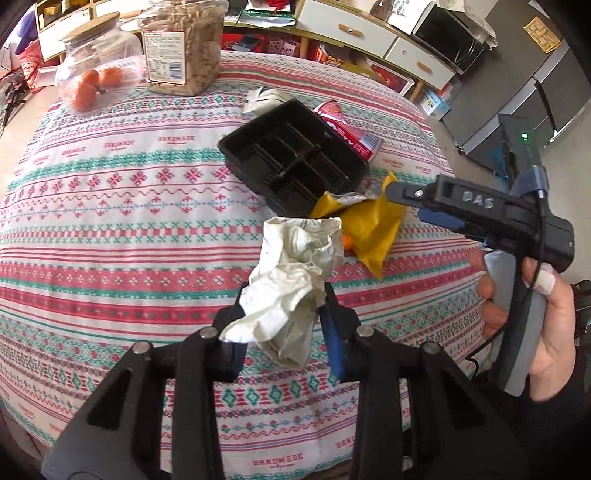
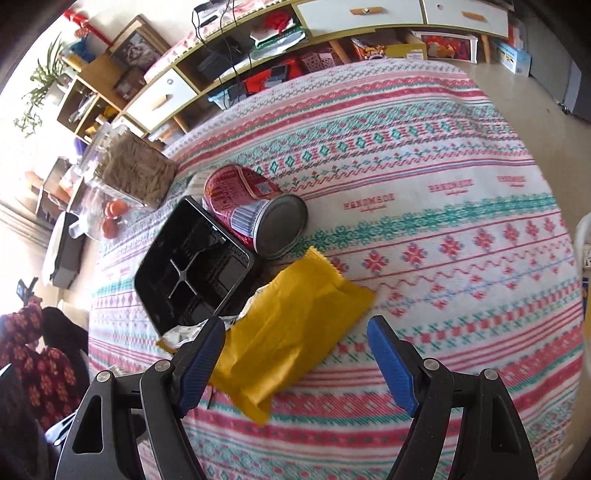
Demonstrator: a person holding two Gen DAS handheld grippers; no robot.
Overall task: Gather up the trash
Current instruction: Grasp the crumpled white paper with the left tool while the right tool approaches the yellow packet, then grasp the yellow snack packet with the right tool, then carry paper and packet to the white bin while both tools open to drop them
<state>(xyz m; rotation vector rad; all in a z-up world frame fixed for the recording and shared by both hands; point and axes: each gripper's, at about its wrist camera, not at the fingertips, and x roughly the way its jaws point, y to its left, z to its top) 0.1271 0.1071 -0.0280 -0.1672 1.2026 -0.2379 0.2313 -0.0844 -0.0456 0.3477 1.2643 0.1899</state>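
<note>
My left gripper [image 1: 284,317] is shut on a crumpled white paper wad [image 1: 291,280], which it holds above the patterned tablecloth [image 1: 110,229]. Beyond it lie a yellow wrapper [image 1: 373,225], a black divided plastic tray [image 1: 295,155] and a red can [image 1: 351,136] on its side. The right gripper [image 1: 391,190], held by a hand [image 1: 546,325], reaches in from the right over the yellow wrapper. In the right wrist view my right gripper [image 2: 295,332] stands open just above the yellow wrapper [image 2: 288,325], with the black tray [image 2: 192,269] and red can [image 2: 255,206] behind it.
A glass jar with oranges [image 1: 96,74] and a clear container of brown snacks [image 1: 181,48] stand at the table's far left. A silver wrapper [image 1: 262,99] lies behind the tray. Low cabinets with drawers [image 1: 369,33] line the wall beyond the table.
</note>
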